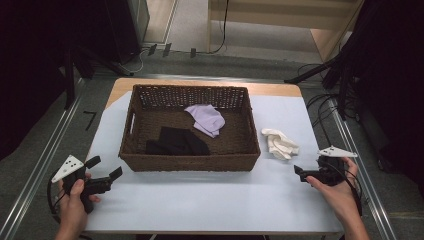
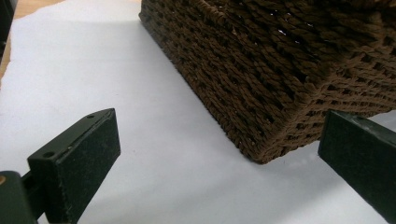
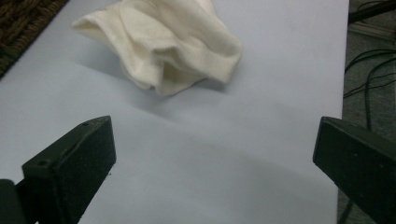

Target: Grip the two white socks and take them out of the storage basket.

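Near the front left corner of the tabletop (image 1: 200,200), the left gripper (image 1: 106,167) hovers in the person's left hand (image 1: 74,202), its jaws spread wide with nothing between them. In the left gripper view those jaws frame the near left corner of the woven basket (image 2: 261,70), which stands on the pale sheet just ahead of them without touching either jaw.

The brown basket (image 1: 190,162) sits in the middle of the tabletop, closer to the back edge than to the front. Inside it, a black cloth (image 1: 177,141) lies flat toward the front wall, and a lilac cloth (image 1: 206,119) lies bunched toward the back right, the two near each other; whether they touch is hard to tell.

To the right of the basket, just beside its right wall, a crumpled white cloth (image 1: 279,143) lies on the tabletop, nearer the right edge than the middle. In the right gripper view this white cloth (image 3: 163,44) lies ahead of the jaws, apart from both.

At the right edge, toward the front, the right gripper (image 1: 301,174) sits in the person's right hand (image 1: 336,192). The right gripper view shows its jaws wide apart, holding nothing, aimed at the white cloth.
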Motion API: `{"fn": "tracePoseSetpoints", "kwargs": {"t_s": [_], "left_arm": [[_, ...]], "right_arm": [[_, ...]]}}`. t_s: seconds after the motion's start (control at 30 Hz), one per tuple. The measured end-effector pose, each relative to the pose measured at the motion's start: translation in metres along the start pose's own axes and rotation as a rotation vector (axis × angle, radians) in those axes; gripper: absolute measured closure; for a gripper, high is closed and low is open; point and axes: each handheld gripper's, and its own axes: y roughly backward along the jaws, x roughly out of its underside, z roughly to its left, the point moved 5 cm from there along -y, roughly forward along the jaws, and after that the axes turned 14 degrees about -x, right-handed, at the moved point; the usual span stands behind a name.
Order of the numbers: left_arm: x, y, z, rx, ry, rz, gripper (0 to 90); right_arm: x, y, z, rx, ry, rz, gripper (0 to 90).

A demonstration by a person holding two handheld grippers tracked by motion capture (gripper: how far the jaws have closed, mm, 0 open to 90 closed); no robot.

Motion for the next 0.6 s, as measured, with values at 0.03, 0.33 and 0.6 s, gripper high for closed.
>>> {"fn": "tracePoseSetpoints", "kwargs": {"t_s": [0.03,0.33,0.6], "left_arm": [[0.0,0.0,0.0,0.001,0.002,-0.004,0.0],[0.0,0.001,0.001,-0.019,0.01,-0.016,0.1],[0.0,0.002,0.002,-0.032,0.021,-0.02,0.1]], "right_arm": [[0.008,0.003,-0.001,0.0,-0.012,-0.038,0.0],[0.04,0.018,0.0,0.009,-0.046,-0.154,0.0],[0.065,0.042,-0.01,0.021,-0.101,-0.274,0.0]]}}
